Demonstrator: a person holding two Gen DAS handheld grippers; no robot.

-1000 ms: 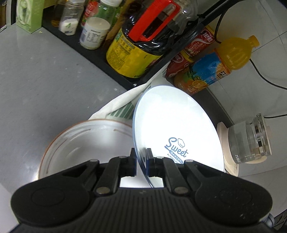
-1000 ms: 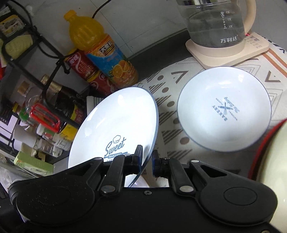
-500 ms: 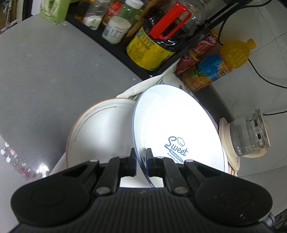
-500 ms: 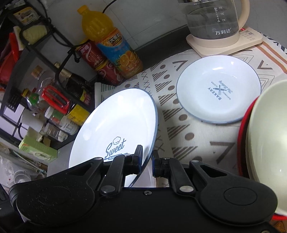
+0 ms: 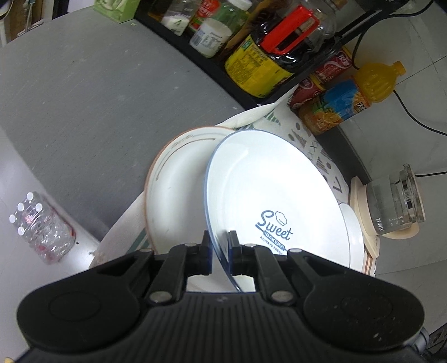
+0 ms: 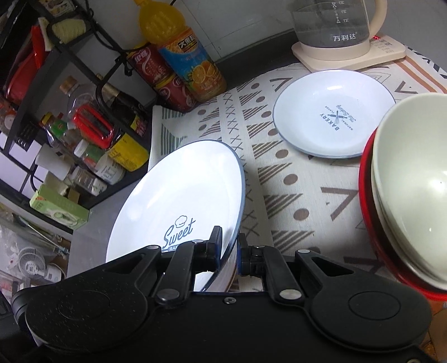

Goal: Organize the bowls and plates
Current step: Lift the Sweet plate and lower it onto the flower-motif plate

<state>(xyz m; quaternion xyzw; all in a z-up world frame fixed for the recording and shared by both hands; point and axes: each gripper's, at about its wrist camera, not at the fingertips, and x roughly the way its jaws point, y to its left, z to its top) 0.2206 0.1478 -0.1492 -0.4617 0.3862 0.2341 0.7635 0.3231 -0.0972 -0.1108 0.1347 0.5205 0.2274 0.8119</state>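
Plates are being sorted, and two of them are being held in the air at once. Nearest in the left wrist view, the left gripper (image 5: 220, 252) is being kept closed on the rim of a "Sweet Bakery" plate (image 5: 268, 195), tilted above a brown-rimmed plate (image 5: 176, 178) that is lying on the patterned mat (image 5: 315, 148). In the right wrist view, the right gripper (image 6: 229, 251) is likewise being kept clamped on the rim of a second "Sweet" plate (image 6: 178, 192), tilted over the mat's near-left part.

A carrying step appears to be in hand, with stacking judged to be next: each held plate is to be levelled, brought over a matching plate and lowered flat before the fingers are released. A rim grip on glazed ware is likely to slip if it is being tilted further.

Farther off, a small "Bakery" plate (image 6: 333, 114) and nested bowls (image 6: 410, 184) are being shown by the right view only; the brown-rimmed plate is being shown only by the left. Beyond, an orange juice bottle (image 6: 184, 53), a kettle (image 6: 335, 25) and a condiment rack (image 5: 268, 55) are being seen.
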